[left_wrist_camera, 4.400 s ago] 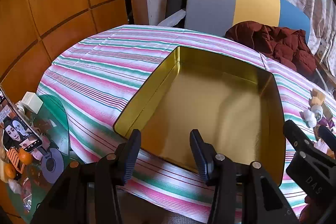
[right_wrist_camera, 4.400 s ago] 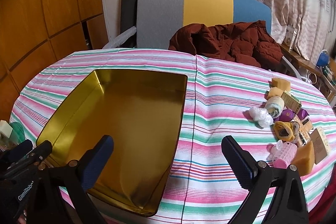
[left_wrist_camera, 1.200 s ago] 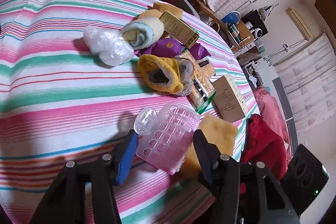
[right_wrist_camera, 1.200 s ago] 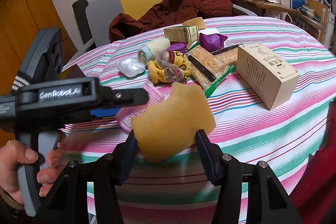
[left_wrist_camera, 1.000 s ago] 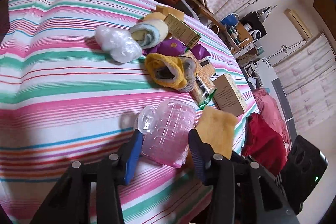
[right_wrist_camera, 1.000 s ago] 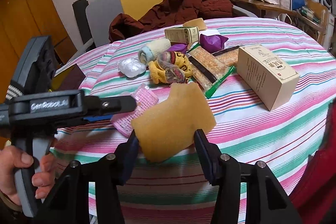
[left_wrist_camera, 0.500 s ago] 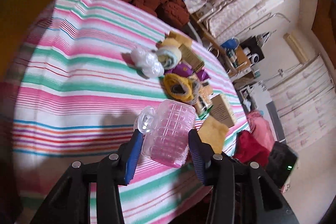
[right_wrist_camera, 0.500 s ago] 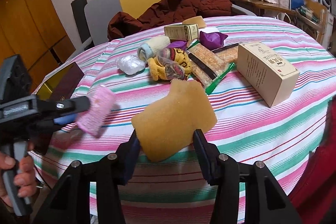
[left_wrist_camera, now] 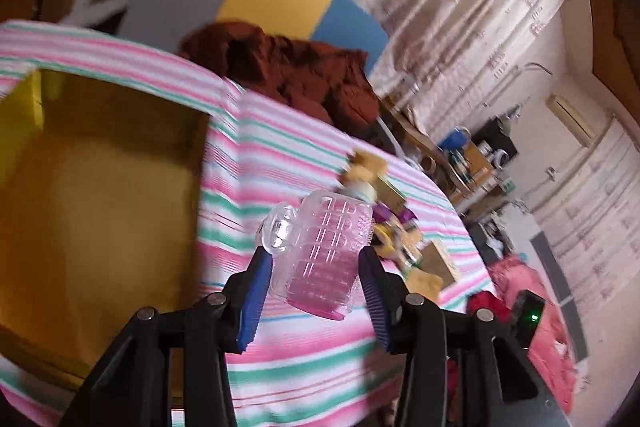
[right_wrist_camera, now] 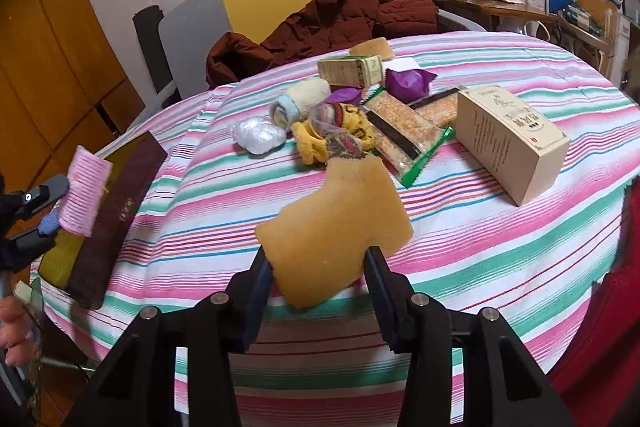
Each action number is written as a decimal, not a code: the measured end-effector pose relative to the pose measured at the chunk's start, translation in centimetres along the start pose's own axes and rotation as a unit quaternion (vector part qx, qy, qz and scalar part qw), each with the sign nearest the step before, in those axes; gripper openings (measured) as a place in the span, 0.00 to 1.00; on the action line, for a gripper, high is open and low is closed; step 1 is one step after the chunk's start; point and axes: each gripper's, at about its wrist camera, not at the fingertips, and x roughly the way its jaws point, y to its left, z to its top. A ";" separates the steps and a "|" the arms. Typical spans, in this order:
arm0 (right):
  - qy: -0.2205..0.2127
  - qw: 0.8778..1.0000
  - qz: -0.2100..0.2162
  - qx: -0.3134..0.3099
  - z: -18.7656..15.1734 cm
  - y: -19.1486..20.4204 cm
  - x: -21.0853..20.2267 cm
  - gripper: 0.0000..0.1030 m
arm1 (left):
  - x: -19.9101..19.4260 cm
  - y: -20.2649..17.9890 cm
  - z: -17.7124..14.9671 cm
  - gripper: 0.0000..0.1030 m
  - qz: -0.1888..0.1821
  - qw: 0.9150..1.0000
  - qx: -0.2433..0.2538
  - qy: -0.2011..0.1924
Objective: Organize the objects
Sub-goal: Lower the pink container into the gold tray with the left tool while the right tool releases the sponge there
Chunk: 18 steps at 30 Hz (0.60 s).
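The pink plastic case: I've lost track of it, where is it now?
The pink plastic case is off the table, held in the left gripper, just right of the open gold tin in the left wrist view.

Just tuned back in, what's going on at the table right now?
A person is sorting a pile of small things into the gold tin on the striped tablecloth. The left gripper holds the pink plastic case in the air beside the tin. The right gripper is closing on the tan sponge between its jaws. The beige box, snack packets and rolled socks lie unsorted.
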 end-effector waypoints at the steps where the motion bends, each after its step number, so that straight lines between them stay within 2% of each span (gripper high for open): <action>1: 0.000 1.000 0.001 -0.003 0.0 0.3 -0.1 0.44 | -0.7 0.7 0.3 0.44 0.012 1.000 -0.001 -0.008; 8: 0.002 1.000 0.017 -0.012 0.1 2.1 0.0 0.42 | -4.6 6.9 2.0 0.44 0.094 0.994 -0.044 -0.033; 14: -0.003 0.999 0.039 -0.017 0.5 4.3 -0.6 0.42 | -6.3 11.4 2.3 0.44 0.182 0.981 -0.064 -0.030; 18: -0.013 0.998 0.059 -0.033 0.8 6.6 -1.4 0.42 | -6.8 14.2 1.9 0.44 0.210 0.974 -0.083 -0.023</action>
